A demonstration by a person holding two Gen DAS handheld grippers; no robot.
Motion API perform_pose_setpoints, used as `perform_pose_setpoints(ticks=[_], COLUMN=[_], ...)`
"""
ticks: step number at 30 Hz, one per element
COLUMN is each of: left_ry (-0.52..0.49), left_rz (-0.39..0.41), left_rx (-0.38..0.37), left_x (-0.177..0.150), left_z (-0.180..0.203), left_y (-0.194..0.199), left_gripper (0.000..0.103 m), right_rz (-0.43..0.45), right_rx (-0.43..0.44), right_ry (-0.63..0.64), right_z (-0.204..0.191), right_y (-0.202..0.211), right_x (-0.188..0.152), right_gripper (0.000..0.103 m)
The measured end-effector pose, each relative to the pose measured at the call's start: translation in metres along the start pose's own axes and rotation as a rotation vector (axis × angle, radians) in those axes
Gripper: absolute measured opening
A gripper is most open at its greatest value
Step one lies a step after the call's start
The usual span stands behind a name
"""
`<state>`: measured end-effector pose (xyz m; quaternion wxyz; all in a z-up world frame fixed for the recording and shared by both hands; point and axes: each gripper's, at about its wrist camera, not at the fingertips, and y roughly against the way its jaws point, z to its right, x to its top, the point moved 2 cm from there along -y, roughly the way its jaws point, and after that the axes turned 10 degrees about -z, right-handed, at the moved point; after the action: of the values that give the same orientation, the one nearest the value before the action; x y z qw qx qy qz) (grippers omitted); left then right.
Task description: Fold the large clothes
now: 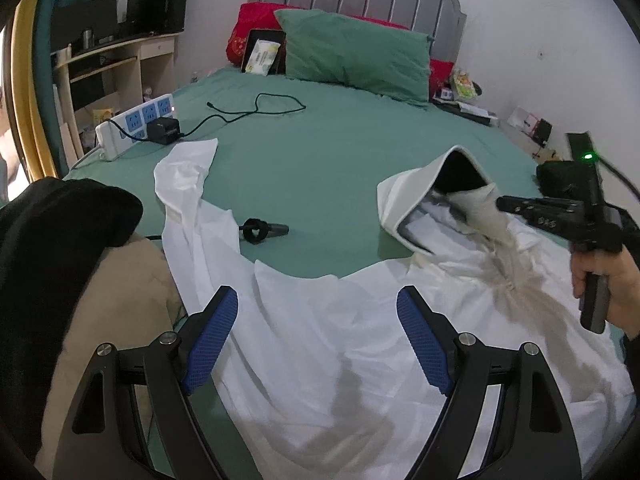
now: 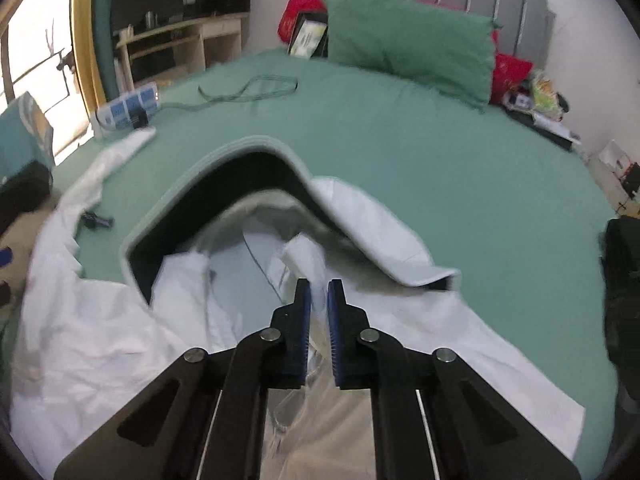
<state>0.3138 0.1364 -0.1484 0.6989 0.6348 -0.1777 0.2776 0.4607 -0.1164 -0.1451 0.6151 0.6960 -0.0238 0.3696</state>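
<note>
A large white hooded jacket lies crumpled across the near part of a green bed. Its hood stands up with the dark lining showing. My left gripper hovers open over the jacket's body, nothing between its blue pads. My right gripper, held by a hand at the right, is shut on a bunch of white fabric just below the hood and lifts it into a taut ridge. In the right wrist view the right gripper pinches a strip of the jacket in front of the hood.
A power strip with a black adapter and a looping cable lie on the far left of the bed. A small black tool rests beside the sleeve. Black and beige clothes are piled at the left. A green pillow leans at the headboard.
</note>
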Motion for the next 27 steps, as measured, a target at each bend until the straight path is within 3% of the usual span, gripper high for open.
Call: perform_pose_setpoints(ticks=[3,7,11,14,16,17,18,25,26,27], left_ry=[0.014,0.002,0.039,0.059,0.057,0.06,0.064,0.086,0.083,0.078], left_rz=[0.02,0.046,0.034,0.003,-0.016,-0.025,-0.029,-0.069,-0.071,-0.073], left_rx=[0.002,0.031,0.035,0.038,0.069,0.086,0.094,0.124,0.126,0.125], left_x=[0.003,0.003,-0.003,-0.006,-0.006,-0.005,-0.005,0.0,0.0,-0.001], left_z=[-0.005,-0.011,-0.024,-0.031,-0.034,-0.036,-0.038,-0.044,-0.043,-0.042], left_y=[0.012,0.024,0.025,0.02,0.015,0.012,0.01,-0.011,-0.013,-0.015], left_gripper=[0.085,0.085,0.085,0.085,0.085,0.085,0.085,0.085,0.085,0.085], right_rz=[0.055,0.113,0.05,-0.045,-0.092,-0.1,-0.105,-0.119,-0.114,-0.115], right_rx=[0.01,0.023,-0.114,-0.142,-0.147,-0.148,-0.151,-0.192,-0.195,-0.195], right_ry=[-0.026,0.011,0.161,0.165,0.146,0.138,0.126,0.183,0.195,0.207], right_z=[-0.005,-0.042,-0.081,-0.08,-0.074,-0.07,-0.066,-0.051,-0.05,-0.05], right_y=[0.037,0.075,0.06,0.026,0.004,0.0,-0.01,-0.046,-0.047,-0.048], right_x=[0.003,0.012,0.014,0.007,0.0,-0.002,-0.005,-0.006,-0.005,-0.003], right_gripper=[0.005,0.002,0.002,0.005,0.03,0.061,0.069,0.067,0.051,0.022])
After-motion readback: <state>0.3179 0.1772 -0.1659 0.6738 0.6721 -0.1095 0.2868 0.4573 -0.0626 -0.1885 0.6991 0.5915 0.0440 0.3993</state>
